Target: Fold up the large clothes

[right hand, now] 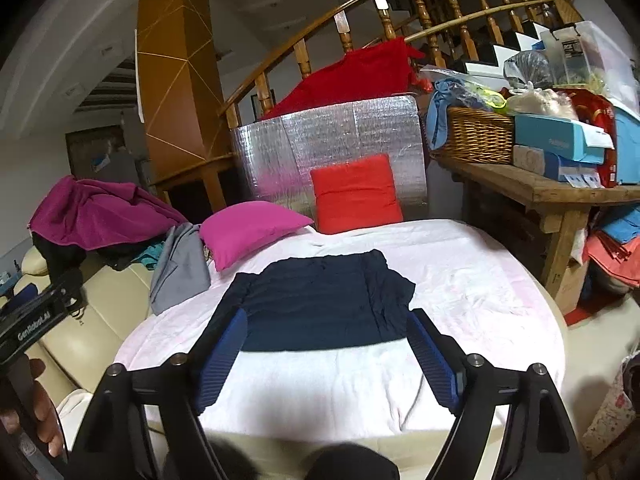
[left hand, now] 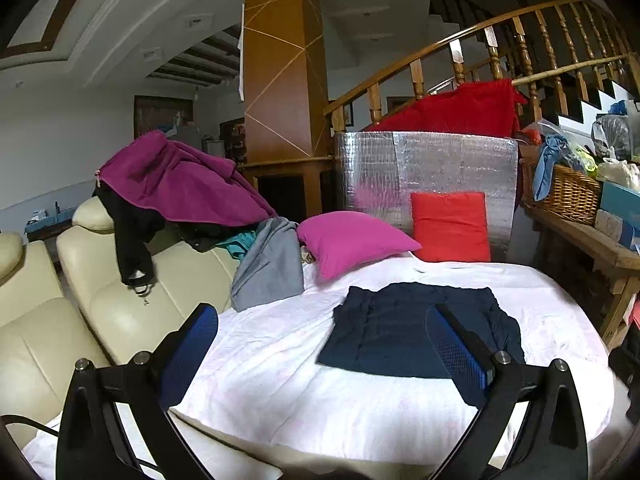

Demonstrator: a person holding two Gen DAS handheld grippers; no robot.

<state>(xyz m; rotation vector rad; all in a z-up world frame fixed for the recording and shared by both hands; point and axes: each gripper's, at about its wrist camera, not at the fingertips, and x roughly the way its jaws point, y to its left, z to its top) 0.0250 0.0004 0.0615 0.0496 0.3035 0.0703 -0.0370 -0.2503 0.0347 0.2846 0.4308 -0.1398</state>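
1. Clutter on the wooden worktop [right hand: 532, 186] at right is hard to sort out: a wicker basket [right hand: 478, 136], blue boxes [right hand: 560, 136] and bags overlap, and the frame edge cuts them off.
2. Clothes heaped on the cream sofa [left hand: 120, 304] overlap; a purple garment [left hand: 180, 180] covers most of a black one [left hand: 128, 232], and a grey piece [left hand: 268, 268] trails onto the bed.
3. Navy garment [right hand: 320, 304] lies folded into a rough rectangle, flat on the white bed sheet [right hand: 460, 292], in front of a pink pillow [right hand: 248, 228] and a red cushion [right hand: 356, 196]. Its right side is bunched.
4. Left gripper [left hand: 320, 332]: jaws spread wide, nothing between them, above the sheet and clear of the garment.
5. Right gripper [right hand: 326, 332]: released, jaws wide, empty, hovering just short of the garment's near edge.
6. Part of a hand [right hand: 40, 412] on the other gripper's handle shows at the right-wrist view's left edge, mostly cut off.
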